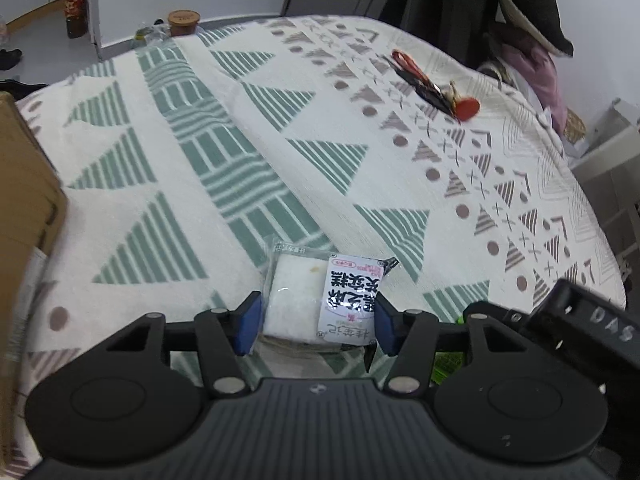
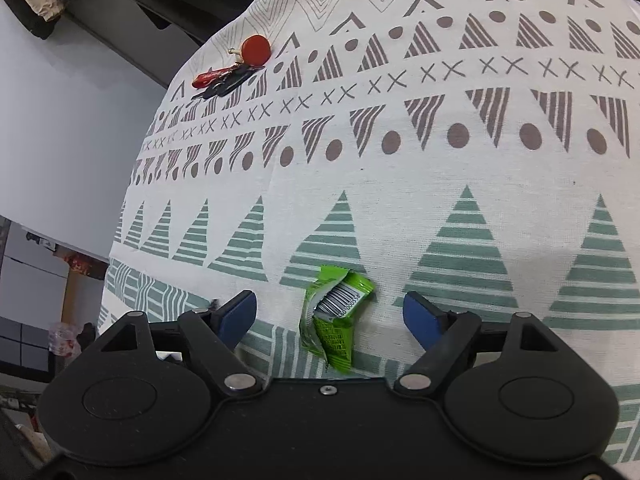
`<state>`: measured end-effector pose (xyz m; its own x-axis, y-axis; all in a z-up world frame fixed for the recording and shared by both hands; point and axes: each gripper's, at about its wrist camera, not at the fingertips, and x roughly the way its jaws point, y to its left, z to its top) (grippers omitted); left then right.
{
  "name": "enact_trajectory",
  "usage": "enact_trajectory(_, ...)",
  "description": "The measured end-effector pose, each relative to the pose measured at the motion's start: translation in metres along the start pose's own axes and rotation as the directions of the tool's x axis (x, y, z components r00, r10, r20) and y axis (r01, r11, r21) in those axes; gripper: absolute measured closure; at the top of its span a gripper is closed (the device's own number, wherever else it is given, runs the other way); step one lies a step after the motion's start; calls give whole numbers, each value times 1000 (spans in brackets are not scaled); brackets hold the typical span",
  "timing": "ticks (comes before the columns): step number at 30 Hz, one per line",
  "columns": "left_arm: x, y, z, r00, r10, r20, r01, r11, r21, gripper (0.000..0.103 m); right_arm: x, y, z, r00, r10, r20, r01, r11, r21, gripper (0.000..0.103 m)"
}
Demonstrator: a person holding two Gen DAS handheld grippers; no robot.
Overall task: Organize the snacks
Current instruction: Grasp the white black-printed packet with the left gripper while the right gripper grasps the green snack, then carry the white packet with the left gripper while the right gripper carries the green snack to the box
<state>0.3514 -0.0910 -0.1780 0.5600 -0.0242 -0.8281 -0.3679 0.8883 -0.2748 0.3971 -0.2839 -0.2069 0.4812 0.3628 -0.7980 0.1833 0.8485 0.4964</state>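
Left wrist view: left gripper [image 1: 318, 320] is clamped on a white cake pack [image 1: 320, 296], blue pads [image 1: 249, 322] pressing both sides, pack sticking out forward over the cloth [image 1: 200, 184]. A cardboard box [image 1: 24, 184] sits far to its left, and keys [image 1: 432, 86] lie well ahead to the right. Right wrist view: right gripper [image 2: 330, 312] is spread wide, holding nothing. A green wrapper [image 2: 334, 316] lies on the cloth between its fingers, touching neither. Keys [image 2: 236, 68] are far ahead-left.
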Motion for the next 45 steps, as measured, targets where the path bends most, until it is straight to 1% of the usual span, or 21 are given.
enact_trajectory(1, -4, 1, 1, 1000, 0, 8, 0, 1000, -1, 47, 1, 1, 0, 1000, -4, 3, 4, 1000, -13, 28)
enact_trajectory(2, -8, 3, 2, 1000, 0, 16, 0, 1000, -1, 47, 1, 3, -1, 1000, -5, 2, 5, 1000, -24, 35)
enact_trajectory(3, -12, 4, 3, 1000, 0, 22, 0, 1000, -3, 47, 2, 4, -2, 1000, -1, -9, 1, 999, -35, 46)
enact_trajectory(4, -16, 6, 3, 1000, -1, 26, 1, 1000, -6, 47, 4, 5, -3, 1000, 5, -17, -6, 999, -39, 52)
enact_trajectory(5, -19, 8, 3, 1000, 0, 29, 0, 1000, -10, 47, 5, 5, -4, 1000, 13, -28, -14, 999, -37, 64)
enact_trajectory(6, -24, 10, 3, 1000, 2, 31, -2, 1000, -14, 47, 6, 3, -4, 999, 27, -43, -28, 999, -22, 74)
enact_trajectory(8, -34, 15, 2, 999, 5, 37, -4, 1000, -22, 47, 5, -3, -5, 997, 67, -48, -66, 998, 23, 75)
enact_trajectory(9, -40, 18, 2, 999, 7, 44, -6, 1000, -24, 47, 1, -4, -5, 997, 69, -37, -68, 997, 30, 78)
enact_trajectory(11, -53, 25, 3, 998, 11, 61, -9, 1000, -26, 47, -9, -3, -3, 997, 75, -7, -75, 997, 24, 79)
enact_trajectory(14, -71, 35, 6, 996, 20, 91, -17, 999, -31, 47, -27, 4, -2, 993, 115, 28, -115, 993, 8, 79)
enact_trajectory(23, -118, 62, 3, 986, 42, 162, -32, 998, -63, 47, -63, 35, -18, 983, 171, 66, -166, 982, -86, 79)
enact_trajectory(32, -155, 86, 3, 974, 70, 215, -50, 994, -96, 47, -81, 62, -40, 974, 217, 67, -203, 965, -166, 79)
enact_trajectory(45, -195, 131, 3, 957, 117, 267, -79, 985, -151, 47, -101, 115, -81, 956, 291, 49, -261, 912, -317, 79)
